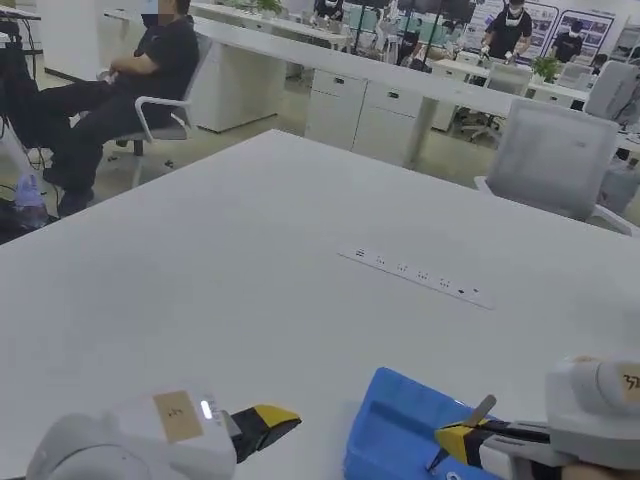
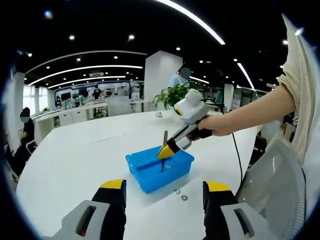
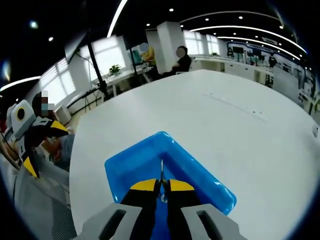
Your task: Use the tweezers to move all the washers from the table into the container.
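my r gripper [image 3: 161,186] was clamped narrow on the tweezers [image 3: 161,172], tips pointing down into the blue container [image 3: 130,165], which sat near me on the right of the table [image 1: 250,250]. couldn't tell if anything was pinched betw the tips, too small. my l gripper [image 2: 165,186] was wide open w/ nothing in it, hovering low at the near left, jaws aimed at the container. in the l gripper view a couple of washers inside [image 2: 170,166] lay on the container floor by the tweezer tips, as far as i could make out, so pt of the job looked done. two loose washers [image 2: 176,191] lay on the table just beside the container, on the side facing my l gripper. i judged the task partway: at least those 2 left to lift & drop in.
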